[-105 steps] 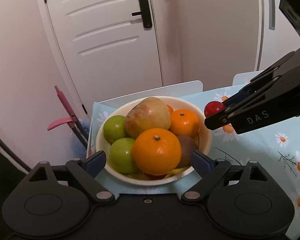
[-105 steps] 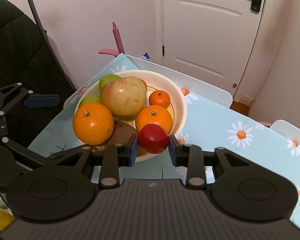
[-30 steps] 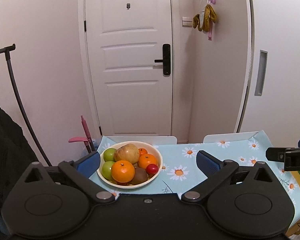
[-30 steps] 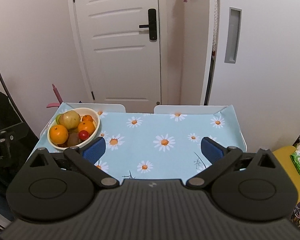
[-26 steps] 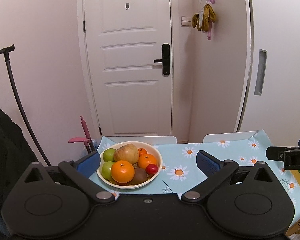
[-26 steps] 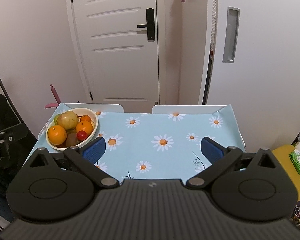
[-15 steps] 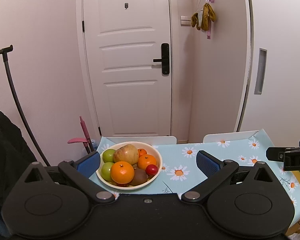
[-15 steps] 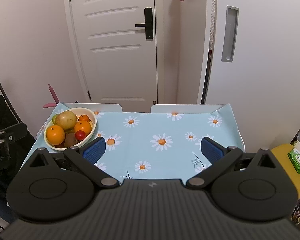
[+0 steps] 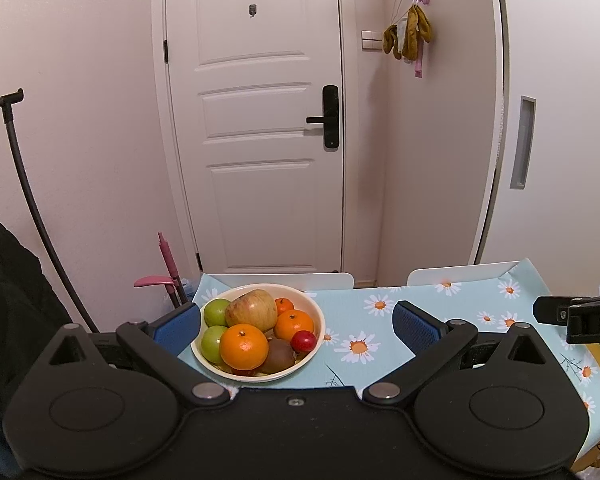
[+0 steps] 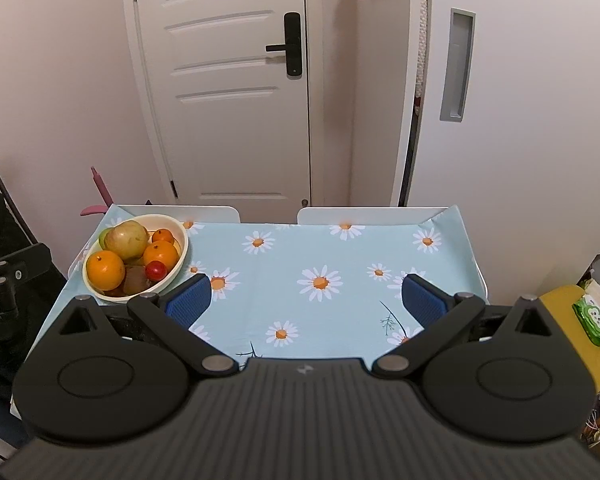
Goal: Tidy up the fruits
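Both my grippers held back from the table, fruit all in the bowl at its left end.

My left gripper (image 9: 296, 322) has its blue pads spread wide with nothing between them, and my right gripper (image 10: 306, 296) is spread just as wide and empty. The cream bowl (image 10: 182, 254) sits on the pale blue daisy-print tablecloth (image 10: 320, 248), near the far left corner, holding a large apple (image 9: 252, 309), oranges (image 9: 244, 347), two green apples (image 9: 216, 311), a brown kiwi (image 9: 278, 355) and a small red fruit (image 9: 303, 341) by the rim. Beyond the table I see a white panelled door (image 9: 256, 120) with a black handle, pinkish walls, and a grey sliding door (image 10: 456, 64) on the right. A pink broom handle (image 9: 168, 258) leans by the table's left corner.
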A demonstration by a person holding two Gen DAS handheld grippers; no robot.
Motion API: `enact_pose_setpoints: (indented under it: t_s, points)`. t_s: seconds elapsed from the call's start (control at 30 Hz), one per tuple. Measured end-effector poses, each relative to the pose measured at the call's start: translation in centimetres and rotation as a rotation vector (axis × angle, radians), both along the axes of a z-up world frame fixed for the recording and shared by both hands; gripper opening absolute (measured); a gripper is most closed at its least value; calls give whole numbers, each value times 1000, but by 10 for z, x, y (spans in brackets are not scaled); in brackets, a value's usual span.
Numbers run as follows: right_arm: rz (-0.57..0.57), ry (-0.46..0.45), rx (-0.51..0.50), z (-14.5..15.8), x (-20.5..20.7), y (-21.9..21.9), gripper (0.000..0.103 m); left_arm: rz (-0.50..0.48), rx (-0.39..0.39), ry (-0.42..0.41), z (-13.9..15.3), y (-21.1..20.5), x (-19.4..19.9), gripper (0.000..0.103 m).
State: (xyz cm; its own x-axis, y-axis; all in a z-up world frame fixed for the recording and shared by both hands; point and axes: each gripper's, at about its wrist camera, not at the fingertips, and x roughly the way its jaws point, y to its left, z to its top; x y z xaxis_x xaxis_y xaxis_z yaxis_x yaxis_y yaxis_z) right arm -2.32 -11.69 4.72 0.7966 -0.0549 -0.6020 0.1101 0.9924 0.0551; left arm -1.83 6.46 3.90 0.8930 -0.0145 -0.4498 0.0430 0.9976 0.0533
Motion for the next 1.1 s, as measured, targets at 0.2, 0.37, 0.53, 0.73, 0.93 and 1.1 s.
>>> enact_pose_setpoints:
  t_s: [0.2,0.37,0.53,0.73,0.93,1.1]
  points:
    - [-9,4,-1,0,2,1,103,0,0,1,0,-1,2,103]
    - [-10,5,-1,0,3,0,103,-1,0,1,0,-1,3,103]
    - [-10,6,-1,0,3,-1,103,-2,-1,2,0,-1,5,103]
    - [-12,5,-1,0,3,-1,103,-4,5,-3,-1,-3,7,103]
    - [-15,6,-2,0,4,-2,103,-8,-2,-1,-1,-1,7,103]
    - [-14,6,-2,0,4,-1,103,-12,1,-8,0,-1,6,103]
